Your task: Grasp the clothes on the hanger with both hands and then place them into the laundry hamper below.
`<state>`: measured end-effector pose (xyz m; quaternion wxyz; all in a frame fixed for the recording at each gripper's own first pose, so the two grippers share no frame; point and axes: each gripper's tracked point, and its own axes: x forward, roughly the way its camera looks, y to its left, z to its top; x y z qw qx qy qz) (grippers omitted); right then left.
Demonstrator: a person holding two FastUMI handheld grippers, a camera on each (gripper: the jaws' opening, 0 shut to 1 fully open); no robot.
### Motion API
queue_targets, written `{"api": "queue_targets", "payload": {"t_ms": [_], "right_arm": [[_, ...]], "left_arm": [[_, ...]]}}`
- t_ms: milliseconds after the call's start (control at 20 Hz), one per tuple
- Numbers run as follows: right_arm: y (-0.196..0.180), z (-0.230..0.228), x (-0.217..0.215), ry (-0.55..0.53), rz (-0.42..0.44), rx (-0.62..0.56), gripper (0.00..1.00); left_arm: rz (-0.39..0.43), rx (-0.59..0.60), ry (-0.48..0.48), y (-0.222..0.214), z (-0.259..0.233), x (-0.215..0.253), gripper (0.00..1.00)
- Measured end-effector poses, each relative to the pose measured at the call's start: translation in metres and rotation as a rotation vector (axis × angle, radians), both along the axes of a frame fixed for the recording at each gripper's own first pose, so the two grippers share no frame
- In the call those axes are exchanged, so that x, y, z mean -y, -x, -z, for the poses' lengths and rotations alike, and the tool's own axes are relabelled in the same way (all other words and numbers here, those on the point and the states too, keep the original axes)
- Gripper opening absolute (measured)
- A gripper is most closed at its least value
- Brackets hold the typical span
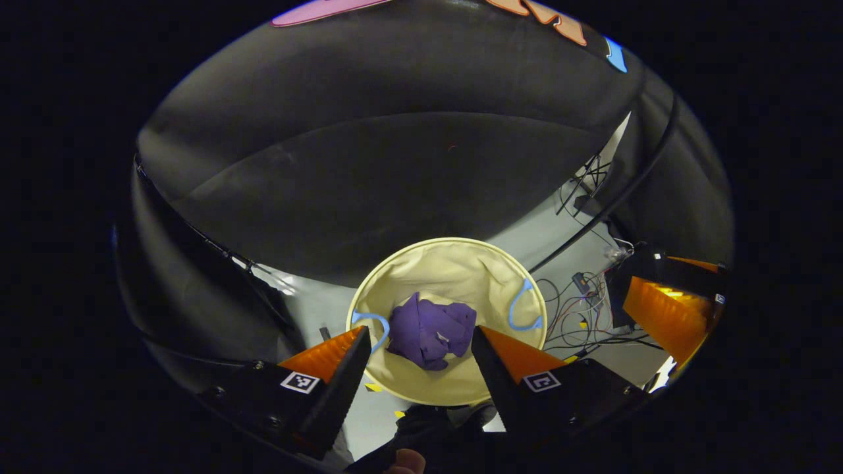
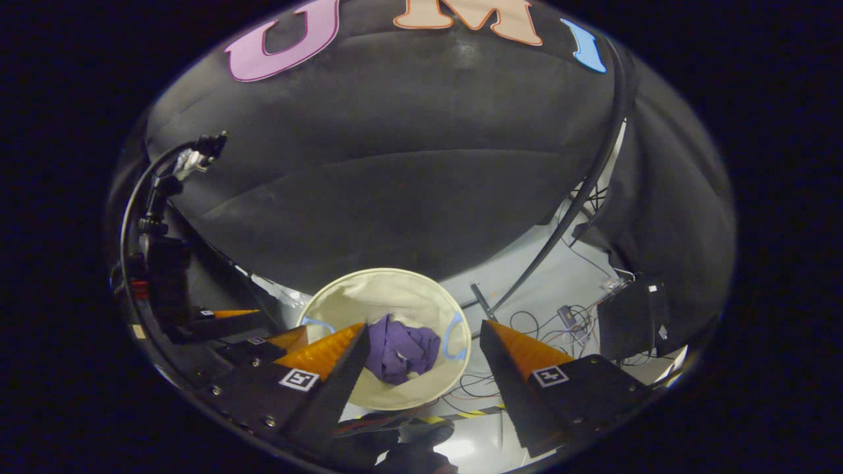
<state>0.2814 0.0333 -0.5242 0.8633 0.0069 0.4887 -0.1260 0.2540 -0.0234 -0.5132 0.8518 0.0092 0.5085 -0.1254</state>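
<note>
We held left gripper and right gripper spread, empty, above cream hamper; purple clothes lay crumpled inside.

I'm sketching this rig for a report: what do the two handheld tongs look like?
Each of the tongs has two wedge-shaped fingers, orange on the outer face and black on the inner, on black bodies with screws. Each finger base carries a white square tag with a black pattern. See the left tongs and right tongs. Black cables loop above the other gripper's body.
</note>
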Motion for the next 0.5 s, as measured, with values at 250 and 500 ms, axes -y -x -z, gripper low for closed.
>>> {"api": "queue_targets", "payload": {"t_ms": [250, 500], "right_arm": [[0.008, -0.014, -0.004, -0.001, -0.005, 0.02, 1.0], [0.029, -0.047, -0.011, -0.008, -0.041, 0.08, 0.98]], "left_arm": [[0.001, 0.012, -0.024, 0.015, -0.016, -0.009, 0.96], [-0.027, 0.092, -0.033, 0.027, -0.048, -0.014, 0.96]]}}
